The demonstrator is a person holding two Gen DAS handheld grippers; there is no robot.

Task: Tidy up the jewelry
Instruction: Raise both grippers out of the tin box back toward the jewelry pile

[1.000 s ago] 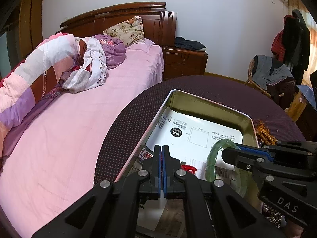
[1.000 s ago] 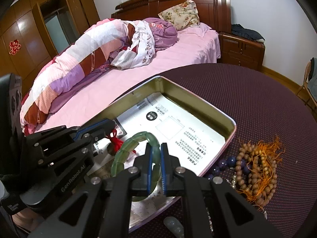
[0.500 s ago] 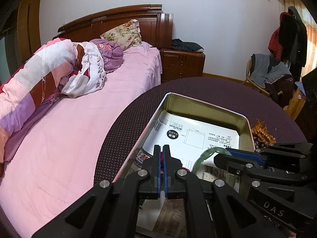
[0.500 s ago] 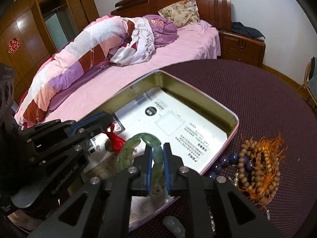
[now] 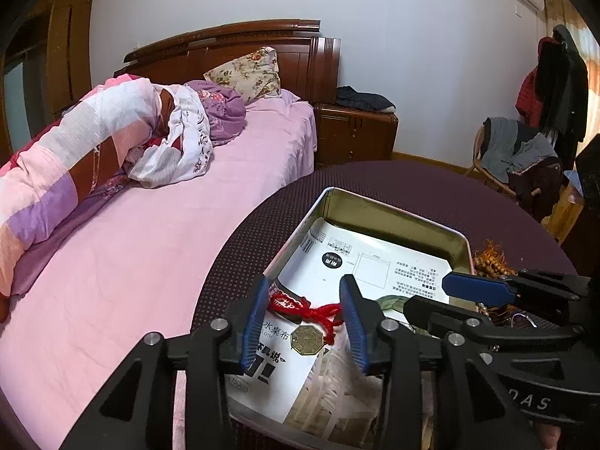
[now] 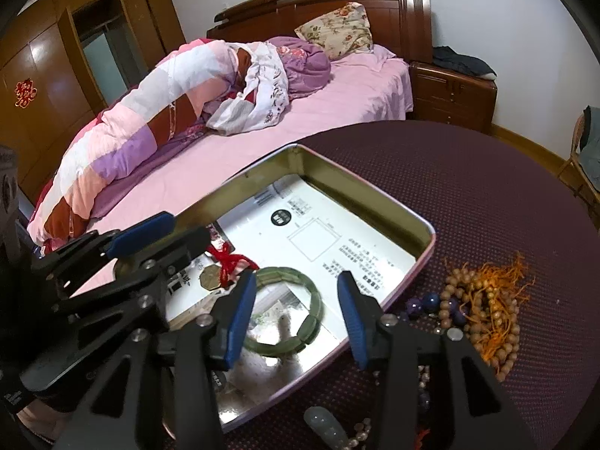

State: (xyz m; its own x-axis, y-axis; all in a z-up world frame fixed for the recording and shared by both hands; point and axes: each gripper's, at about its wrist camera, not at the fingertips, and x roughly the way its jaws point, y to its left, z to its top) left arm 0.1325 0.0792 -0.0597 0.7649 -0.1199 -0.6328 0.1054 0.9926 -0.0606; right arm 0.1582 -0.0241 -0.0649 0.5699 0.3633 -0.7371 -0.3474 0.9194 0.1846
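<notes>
A shallow metal tin (image 6: 375, 195) lined with printed paper sits on the dark purple table. In it lies a green jade bangle (image 6: 317, 307), flat between the fingers of my right gripper (image 6: 296, 317). The jaws are opening and the pads do not press it. Beside it lies a brass octagonal pendant (image 5: 306, 339) on a red cord (image 5: 311, 309), loose between the opening jaws of my left gripper (image 5: 305, 322). Each gripper shows in the other's view: the left gripper (image 6: 165, 238) and the right gripper (image 5: 438, 298). In the right wrist view the pendant (image 6: 210, 277) lies left of the bangle.
Wooden beads with an orange tassel (image 6: 476, 300), blue beads (image 6: 423, 303) and a pale stone (image 6: 324, 422) lie on the table right of the tin. A bed with pink sheets (image 5: 150, 243) borders the table's left edge. A chair with clothes (image 5: 517, 157) stands far right.
Both grippers were shut, the left on the red cord and the right on the green bangle. Both have opened, and the pendant and bangle now lie in the tin.
</notes>
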